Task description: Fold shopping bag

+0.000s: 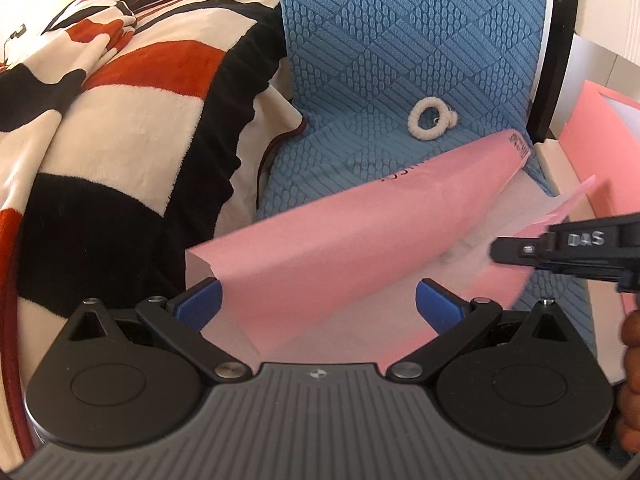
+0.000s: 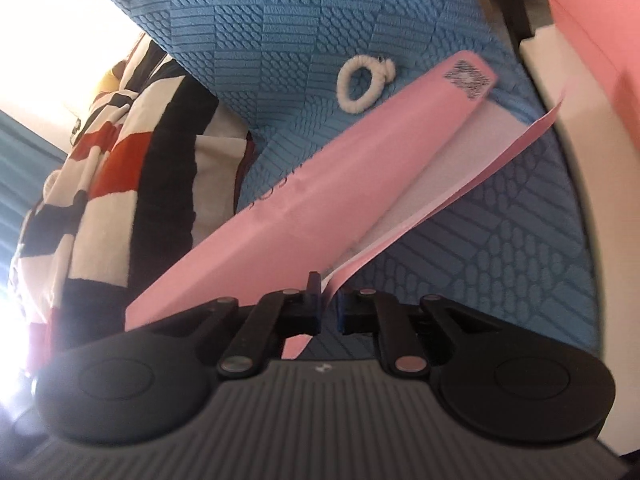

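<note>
A pink paper shopping bag [image 1: 340, 240] lies partly lifted over the blue textured seat cover [image 1: 400, 40], its white inside showing. My left gripper [image 1: 318, 304] is open, its blue pads wide apart on either side of the bag's near end. The right gripper [image 1: 560, 248] reaches in from the right at the bag's open side. In the right wrist view the bag [image 2: 320, 184] stretches away towards a printed code patch, and my right gripper [image 2: 329, 306] is shut on a thin pink edge of the bag.
A white looped hair tie [image 1: 430, 120] lies on the blue cover behind the bag. A red, black and cream blanket [image 1: 120, 140] is heaped at the left. A pink box [image 1: 600, 152] and a white ledge [image 2: 560, 92] stand at the right. A hand [image 1: 632, 360] shows at the right edge.
</note>
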A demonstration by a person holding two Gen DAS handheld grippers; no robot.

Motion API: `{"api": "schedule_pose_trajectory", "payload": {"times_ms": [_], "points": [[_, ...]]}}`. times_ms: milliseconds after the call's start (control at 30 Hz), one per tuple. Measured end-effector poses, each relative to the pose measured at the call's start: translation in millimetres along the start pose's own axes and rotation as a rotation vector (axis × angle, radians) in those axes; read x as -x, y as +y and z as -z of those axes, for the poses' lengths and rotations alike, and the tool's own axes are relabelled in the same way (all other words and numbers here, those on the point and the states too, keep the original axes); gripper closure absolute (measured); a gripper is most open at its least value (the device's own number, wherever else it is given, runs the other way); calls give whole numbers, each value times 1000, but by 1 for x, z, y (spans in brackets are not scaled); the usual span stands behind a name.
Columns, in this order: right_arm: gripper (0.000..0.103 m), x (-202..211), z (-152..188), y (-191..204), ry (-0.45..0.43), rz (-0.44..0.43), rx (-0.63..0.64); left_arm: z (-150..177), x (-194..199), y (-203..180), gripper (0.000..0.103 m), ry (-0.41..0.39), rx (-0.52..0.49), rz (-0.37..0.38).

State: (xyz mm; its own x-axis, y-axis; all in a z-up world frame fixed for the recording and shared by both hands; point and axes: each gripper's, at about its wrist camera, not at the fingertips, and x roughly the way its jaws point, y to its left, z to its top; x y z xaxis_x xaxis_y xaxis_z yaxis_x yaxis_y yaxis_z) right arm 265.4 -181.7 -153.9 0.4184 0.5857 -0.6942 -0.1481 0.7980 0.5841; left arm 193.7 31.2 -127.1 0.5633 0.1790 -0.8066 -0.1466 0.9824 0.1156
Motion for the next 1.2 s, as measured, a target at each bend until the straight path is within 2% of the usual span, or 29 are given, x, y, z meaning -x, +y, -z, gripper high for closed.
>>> {"api": "schedule_pose_trajectory", "payload": {"times_ms": [267, 533, 700, 1000, 1200], "points": [[93, 20, 6, -8, -16, 79, 35, 6, -14, 1, 0, 40, -22, -15], [93, 30, 16, -9, -33, 186, 114, 15, -28, -6, 0, 63, -98, -29], [93, 32, 17, -10, -41, 199, 122, 15, -28, -15, 0, 49, -140, -10], [93, 33, 19, -11, -36, 204, 125, 5, -34, -33, 0, -11, -244, -114], [93, 37, 23, -14, -41, 237, 135, 0, -34, -33, 0, -39, -269, -169]]}}
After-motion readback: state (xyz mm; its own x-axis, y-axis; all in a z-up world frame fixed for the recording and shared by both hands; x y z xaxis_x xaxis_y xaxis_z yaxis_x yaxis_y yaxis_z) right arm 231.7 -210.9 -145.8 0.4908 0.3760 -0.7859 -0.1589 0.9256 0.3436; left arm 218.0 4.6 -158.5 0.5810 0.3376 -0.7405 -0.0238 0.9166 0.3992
